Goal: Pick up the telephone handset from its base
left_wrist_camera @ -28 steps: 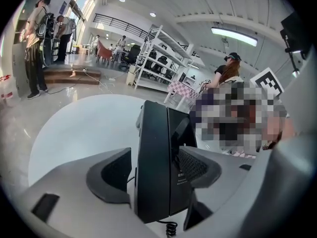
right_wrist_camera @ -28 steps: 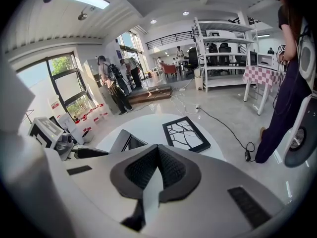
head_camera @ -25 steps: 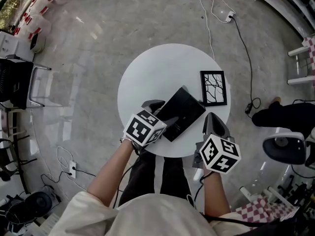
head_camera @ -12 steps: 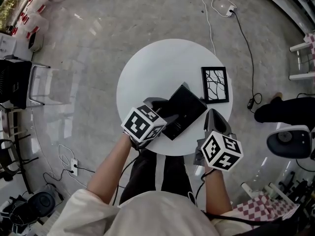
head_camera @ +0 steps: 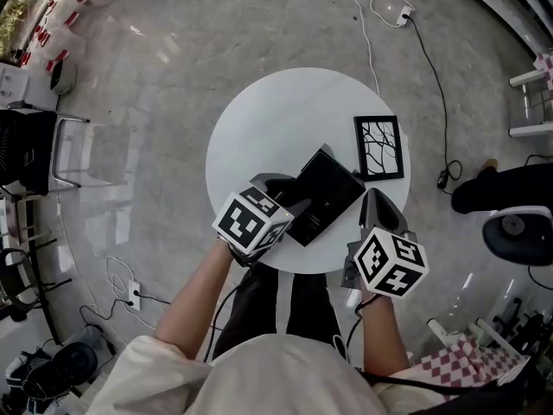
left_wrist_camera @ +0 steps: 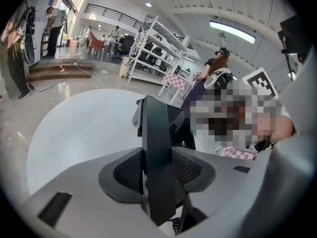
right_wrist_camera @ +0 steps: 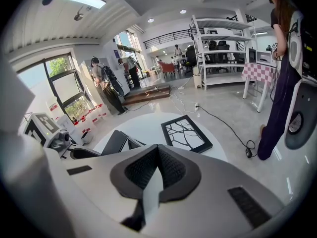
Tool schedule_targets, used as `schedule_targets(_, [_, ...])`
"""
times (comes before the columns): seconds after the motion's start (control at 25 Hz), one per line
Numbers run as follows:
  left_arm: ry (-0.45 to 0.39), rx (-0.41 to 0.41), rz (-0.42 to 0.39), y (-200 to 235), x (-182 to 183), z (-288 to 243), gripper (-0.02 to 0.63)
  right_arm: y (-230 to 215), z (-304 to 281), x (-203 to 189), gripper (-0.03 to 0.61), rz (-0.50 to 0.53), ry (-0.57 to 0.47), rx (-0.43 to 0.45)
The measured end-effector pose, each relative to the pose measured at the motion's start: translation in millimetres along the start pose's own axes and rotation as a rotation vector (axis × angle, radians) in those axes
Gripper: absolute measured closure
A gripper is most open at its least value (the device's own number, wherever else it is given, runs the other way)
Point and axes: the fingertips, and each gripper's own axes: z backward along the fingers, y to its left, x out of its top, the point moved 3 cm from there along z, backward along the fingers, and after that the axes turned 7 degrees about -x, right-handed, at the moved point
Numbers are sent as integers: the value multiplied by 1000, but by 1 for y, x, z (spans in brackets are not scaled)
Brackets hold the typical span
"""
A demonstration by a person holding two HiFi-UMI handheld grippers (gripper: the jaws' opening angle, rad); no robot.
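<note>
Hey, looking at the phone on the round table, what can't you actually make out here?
Head view: the left claw and its marker cube cover the near end of the handset, hiding the grip; its jaws have just been closing with the handset between them.
Left gripper view: the handset blocks most of the telephone base; no keypad shows.
Same view: the coiled cord is cut off by the claw's body.

Far and left parts of the white table (head_camera: 251, 115) lie bare; the black telephone (head_camera: 328, 188) fills the near middle, the picture frame (head_camera: 378, 148) close at its right, a slim strip of tabletop between
</note>
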Motion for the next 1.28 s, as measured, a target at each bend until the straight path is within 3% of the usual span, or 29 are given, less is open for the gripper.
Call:
schedule_targets(1.12, [-104, -39, 81, -18, 1, 13, 432, 2, 10, 3, 554, -12, -12, 19])
schedule_targets(1.2, [-139, -28, 103, -18, 5, 16, 523, 2, 11, 2, 554, -13, -12, 20])
schedule_targets(1.28, [-157, -30, 124, -17, 6, 16, 526, 3, 12, 2, 554, -12, -12, 21])
